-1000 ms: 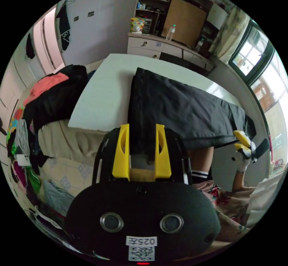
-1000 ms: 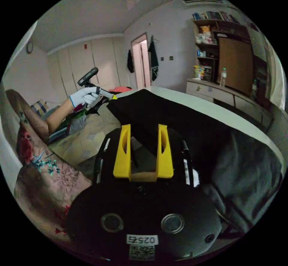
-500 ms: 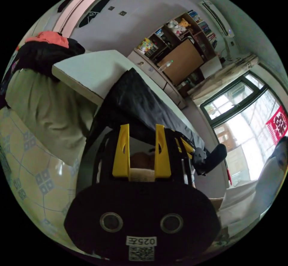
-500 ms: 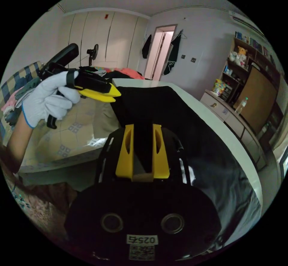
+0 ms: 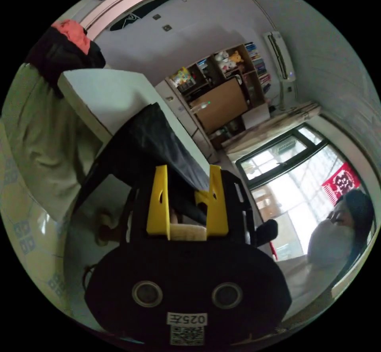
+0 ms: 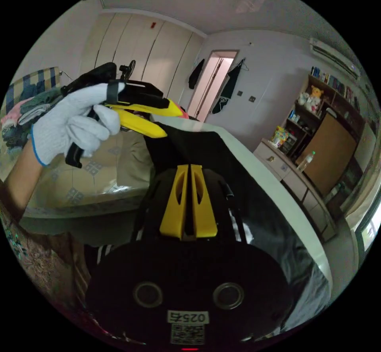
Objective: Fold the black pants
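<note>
1 black pants [image 6: 222, 161] — 2 grippers: right gripper [image 6: 189, 169] pinching them; left gripper [image 6: 160, 120] spread.

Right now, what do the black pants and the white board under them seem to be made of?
The black pants look like thin woven cloth with a matte finish: they drape limply over the edge and crease softly. The white board seems rigid, perhaps painted wood or laminate: it has a flat, smooth top and a straight thick edge; its exact material cannot be told.
</note>
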Demonstrator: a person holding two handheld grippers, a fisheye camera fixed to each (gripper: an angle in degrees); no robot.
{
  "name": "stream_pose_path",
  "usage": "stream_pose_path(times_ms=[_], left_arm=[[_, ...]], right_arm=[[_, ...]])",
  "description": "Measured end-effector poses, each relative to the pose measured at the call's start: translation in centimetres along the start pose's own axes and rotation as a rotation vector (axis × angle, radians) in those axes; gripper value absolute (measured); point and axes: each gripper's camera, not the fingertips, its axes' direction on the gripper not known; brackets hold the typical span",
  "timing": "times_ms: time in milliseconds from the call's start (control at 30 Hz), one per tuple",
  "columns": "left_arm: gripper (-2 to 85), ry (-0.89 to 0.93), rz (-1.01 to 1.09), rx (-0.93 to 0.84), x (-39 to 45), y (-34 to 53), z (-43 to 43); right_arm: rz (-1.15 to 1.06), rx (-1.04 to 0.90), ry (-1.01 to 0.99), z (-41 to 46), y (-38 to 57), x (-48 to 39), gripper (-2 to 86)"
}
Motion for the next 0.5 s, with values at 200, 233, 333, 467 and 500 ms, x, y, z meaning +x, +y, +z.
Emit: stream_pose_path(times_ms=[200,233,333,467,500], left_arm=[[1.2,-0.063,0.028,0.001,0.9,-2.0,1.8],[0.2,-0.048,0.048,-0.005,1.3,-2.4,2.2],[-0.7,-0.064,0.119,0.063,3.8,-2.4,1.2],[-0.8,-0.123,0.193,0.165,6.3,0.4,-1.4],[-0.9,-0.137,0.177,0.165,6.1,0.9,-1.4]], right_arm=[[0.02,0.007,-0.124,-0.1,0.0,2.6,-0.9],[0.061,-0.002,-0.17,0.3,0.6,3.5,-0.8],[0.251,0.005,-0.219,-1.7,3.3,7.6,-0.7],[0.483,0.002,-0.01,-12.2,10.5,17.0,-0.8],[0.523,-0.017,0.071,-13.9,11.8,18.8,-0.9]])
